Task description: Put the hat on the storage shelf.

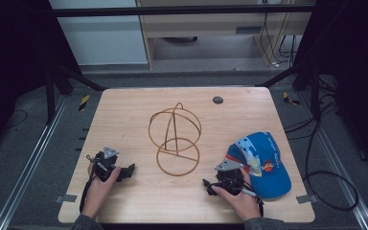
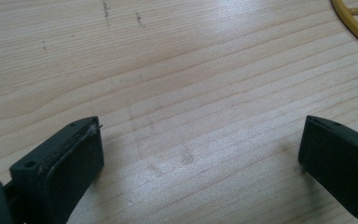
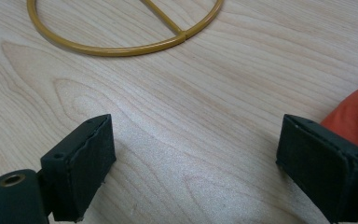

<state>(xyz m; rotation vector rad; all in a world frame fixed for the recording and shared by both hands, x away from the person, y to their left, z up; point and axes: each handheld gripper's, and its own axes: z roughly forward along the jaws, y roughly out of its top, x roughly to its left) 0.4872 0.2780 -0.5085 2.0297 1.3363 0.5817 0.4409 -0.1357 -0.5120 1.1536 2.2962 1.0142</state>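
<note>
A wood counter (image 1: 124, 110) is seen. A gold wire stand (image 1: 175, 139) sits in the middle of it. A blue cap (image 1: 264, 165) lies near the right edge, by the front right corner. The left gripper (image 1: 130, 171) is held near the front left corner, wide open w/ nothing in it. The right gripper (image 1: 206, 184) is held just beside the cap, also wide open & empty.

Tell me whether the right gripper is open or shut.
Open. In the right gripper view the right gripper has its two black jaws standing wide apart with bare wooden table between them, gripping nothing.
</note>
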